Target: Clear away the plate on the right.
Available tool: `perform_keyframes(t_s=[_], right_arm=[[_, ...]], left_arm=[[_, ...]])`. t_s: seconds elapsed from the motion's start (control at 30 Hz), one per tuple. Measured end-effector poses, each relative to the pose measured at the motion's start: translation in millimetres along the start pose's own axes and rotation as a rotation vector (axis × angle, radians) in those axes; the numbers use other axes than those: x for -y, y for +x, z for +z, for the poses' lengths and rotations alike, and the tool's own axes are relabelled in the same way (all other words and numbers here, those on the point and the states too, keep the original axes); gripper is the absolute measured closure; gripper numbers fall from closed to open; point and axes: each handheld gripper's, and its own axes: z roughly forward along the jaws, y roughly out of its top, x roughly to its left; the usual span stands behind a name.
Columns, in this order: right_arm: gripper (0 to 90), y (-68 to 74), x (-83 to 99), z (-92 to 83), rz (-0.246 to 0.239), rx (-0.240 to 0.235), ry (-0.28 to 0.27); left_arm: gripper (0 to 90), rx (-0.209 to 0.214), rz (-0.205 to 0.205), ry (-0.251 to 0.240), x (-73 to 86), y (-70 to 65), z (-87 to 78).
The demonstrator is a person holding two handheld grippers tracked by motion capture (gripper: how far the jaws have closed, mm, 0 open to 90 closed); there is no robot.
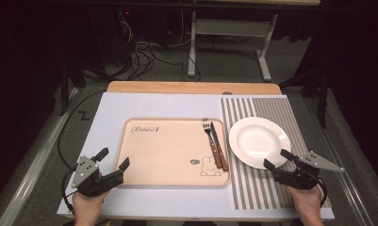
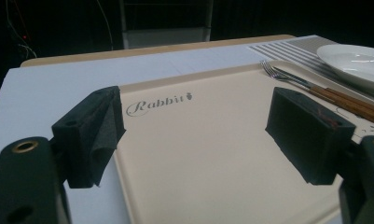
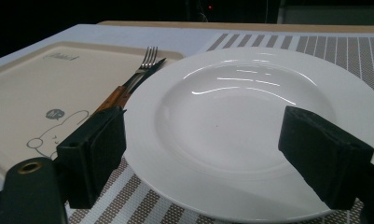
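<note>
While gaping wide and empty at lower right, right gripper (image 1: 277,159) just short of plate (image 1: 258,141). Left gripper (image 1: 113,158) likewise wide, empty, straddling tray (image 1: 168,150) corner at lower left. Fork (image 1: 209,136) and knife (image 1: 218,143) between tray centre and plate.

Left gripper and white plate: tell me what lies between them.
In the high view, the beige tray lies between the left gripper and the white plate, with a fork and knife along the tray's right edge.

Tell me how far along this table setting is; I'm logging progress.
Done: fork and knife lie on the tray. In hand: nothing; right tongs open at the near rim of the plate, left tongs open at the tray's corner. Left: probably gripping and moving plate or tray.
</note>
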Motion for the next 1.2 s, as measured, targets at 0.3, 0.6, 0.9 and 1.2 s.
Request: perform_keyframes(t_s=[0.3,0.6,0.9,1.2], right_arm=[[16.9,-6.1,-1.3,2.3,0.020,0.021,0.021],[19.0,-8.7,-5.8,7.3,0.027,0.035,0.035],[22.3,-17.8,-7.8,9.9,0.112,0.044,0.047],[26.1,-23.8,-9.8,9.9,0.144,0.061,0.062]], left_arm=[[19.8,0.000,0.011,0.008,-0.2,-1.7,2.1],[19.8,-0.007,0.017,0.009,0.0,-2.9,1.5],[19.8,-0.013,0.015,0.011,-0.2,-1.8,2.4],[19.8,-0.015,0.013,0.010,-0.3,-1.4,2.2]])
